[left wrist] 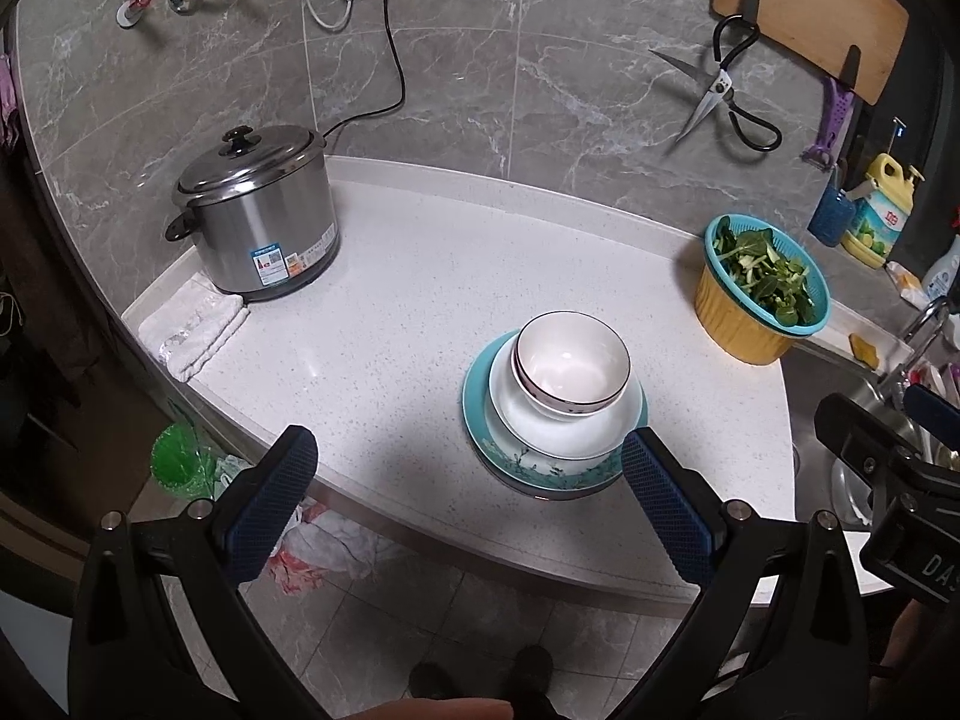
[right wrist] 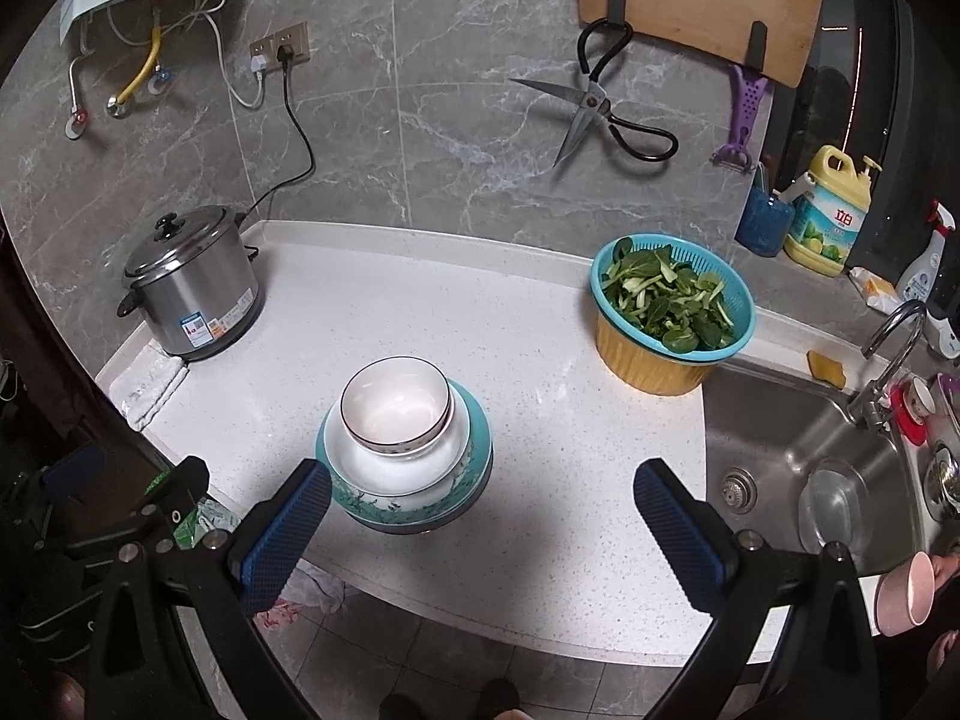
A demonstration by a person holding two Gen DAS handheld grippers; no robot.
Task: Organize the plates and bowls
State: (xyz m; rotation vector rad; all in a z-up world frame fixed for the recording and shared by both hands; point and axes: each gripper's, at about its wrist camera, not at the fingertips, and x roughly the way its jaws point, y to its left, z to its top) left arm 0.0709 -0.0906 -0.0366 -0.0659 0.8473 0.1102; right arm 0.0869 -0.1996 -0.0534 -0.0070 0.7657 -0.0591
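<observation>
A stack stands near the front edge of the white counter (left wrist: 420, 276): a teal patterned plate (left wrist: 540, 471) at the bottom, a white bowl (left wrist: 564, 429) on it, and a dark-rimmed white bowl (left wrist: 570, 363) on top. The stack also shows in the right wrist view, with the plate (right wrist: 414, 510), the white bowl (right wrist: 396, 471) and the top bowl (right wrist: 396, 405). My left gripper (left wrist: 468, 459) is open and empty, just in front of the stack. My right gripper (right wrist: 483, 489) is open and empty, with the stack by its left finger.
A steel rice cooker (left wrist: 258, 213) stands at the back left with a folded cloth (left wrist: 192, 330) beside it. A teal colander of greens on a yellow bowl (right wrist: 672, 312) stands by the sink (right wrist: 804, 468). Scissors (right wrist: 594, 114) and a cutting board (right wrist: 696, 0) hang on the wall.
</observation>
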